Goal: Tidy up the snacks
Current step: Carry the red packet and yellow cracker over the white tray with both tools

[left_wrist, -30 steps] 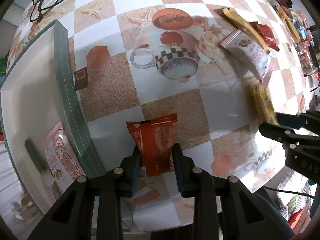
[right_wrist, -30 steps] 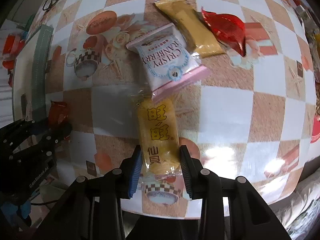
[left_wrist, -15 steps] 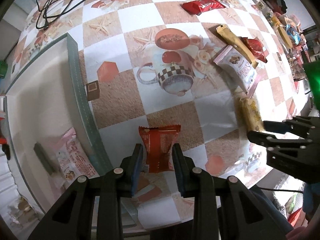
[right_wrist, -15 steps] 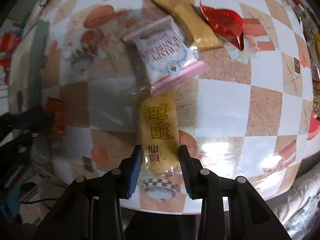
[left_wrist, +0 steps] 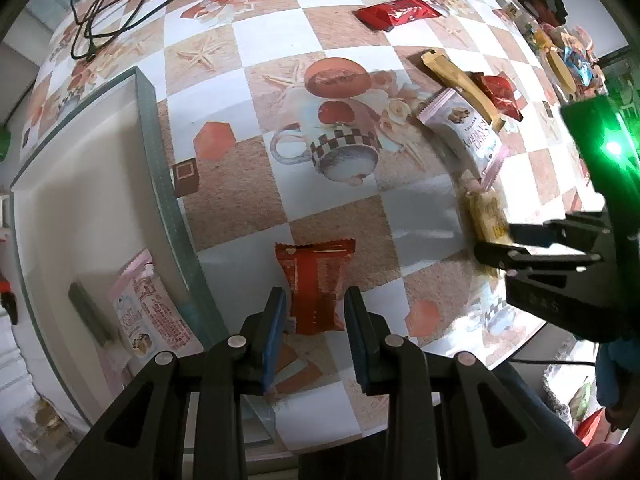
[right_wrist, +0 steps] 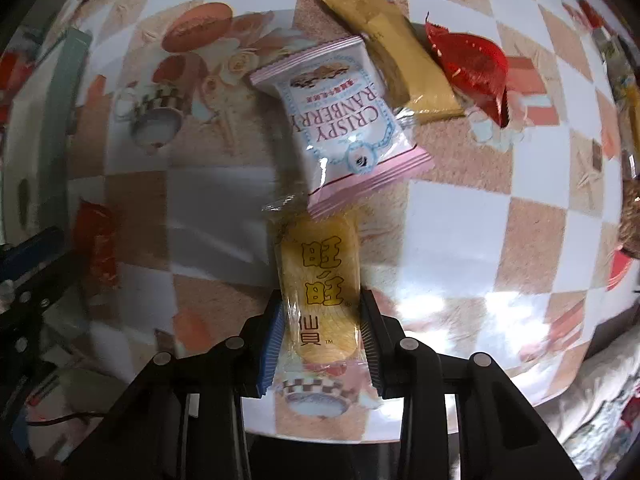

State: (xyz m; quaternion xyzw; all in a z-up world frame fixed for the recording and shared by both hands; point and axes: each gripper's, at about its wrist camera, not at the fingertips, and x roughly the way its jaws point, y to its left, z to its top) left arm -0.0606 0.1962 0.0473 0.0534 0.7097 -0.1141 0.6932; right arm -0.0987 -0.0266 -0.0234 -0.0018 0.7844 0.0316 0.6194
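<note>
My left gripper (left_wrist: 314, 330) is shut on an orange-red snack packet (left_wrist: 316, 286) and holds it above the table, just right of the tray's green rim (left_wrist: 168, 184). My right gripper (right_wrist: 322, 334) is shut on a yellow rice-cracker packet (right_wrist: 322, 280) and holds it off the table; it also shows in the left wrist view (left_wrist: 486, 220). A pink-and-white cranberry packet (right_wrist: 340, 120) lies just beyond it, with a gold packet (right_wrist: 392, 48) and a red wrapper (right_wrist: 472, 68) behind.
The white tray (left_wrist: 80, 200) at the left holds a pink packet (left_wrist: 148, 316) and a dark bar (left_wrist: 90, 316). A red packet (left_wrist: 394, 12) lies far back, black cables (left_wrist: 112, 4) at the far left, and several more snacks at the far right edge.
Both grippers have risen from the table with their packets. The orange packet and the yellow packet now sit higher, and more of the table shows.
</note>
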